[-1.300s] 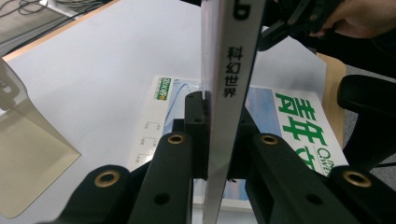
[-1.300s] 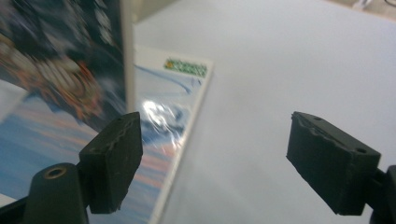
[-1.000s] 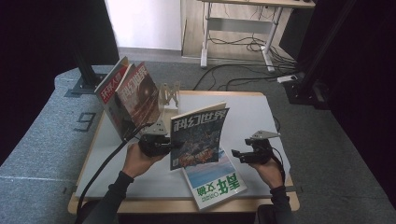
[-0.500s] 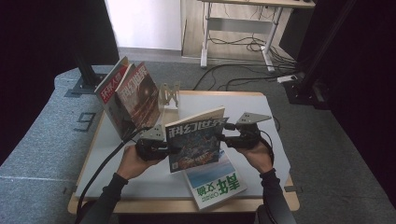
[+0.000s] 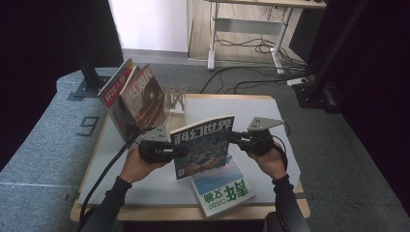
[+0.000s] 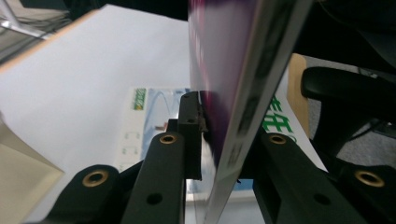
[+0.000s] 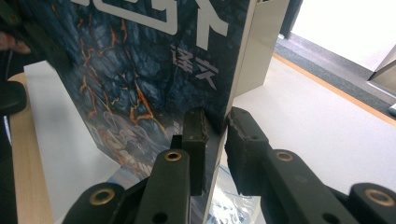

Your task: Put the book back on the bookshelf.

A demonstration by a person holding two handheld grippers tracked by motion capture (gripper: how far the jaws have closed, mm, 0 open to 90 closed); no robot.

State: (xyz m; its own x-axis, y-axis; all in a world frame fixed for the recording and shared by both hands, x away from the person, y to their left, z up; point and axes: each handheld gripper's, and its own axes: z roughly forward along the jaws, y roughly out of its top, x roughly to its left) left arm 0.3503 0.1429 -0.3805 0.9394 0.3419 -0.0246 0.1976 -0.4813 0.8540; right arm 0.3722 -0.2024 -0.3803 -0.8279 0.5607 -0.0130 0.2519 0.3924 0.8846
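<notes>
A science-fiction magazine point(image 5: 200, 147) with a dark lava cover stands upright in the air above the white table point(image 5: 251, 108). My left gripper point(image 5: 176, 151) is shut on its left edge; in the left gripper view the jaws point(image 6: 224, 121) pinch the magazine point(image 6: 233, 56) edge-on. My right gripper point(image 5: 232, 137) has just been closing and now grips the right edge, with the cover point(image 7: 140, 70) between the pads of that gripper point(image 7: 217, 126). A second magazine point(image 5: 227, 193) with green lettering lies flat on the table below.
Two more magazines point(image 5: 135, 99) lean upright at the table's back left, beside a pale wooden rack point(image 5: 176, 96). A black cable point(image 5: 104, 174) trails off the left front edge. Desk legs and floor cables lie beyond the table.
My right gripper rose from the table's right side, moved left to the upright magazine's right edge and closed on it. The left gripper kept its hold and barely moved.
</notes>
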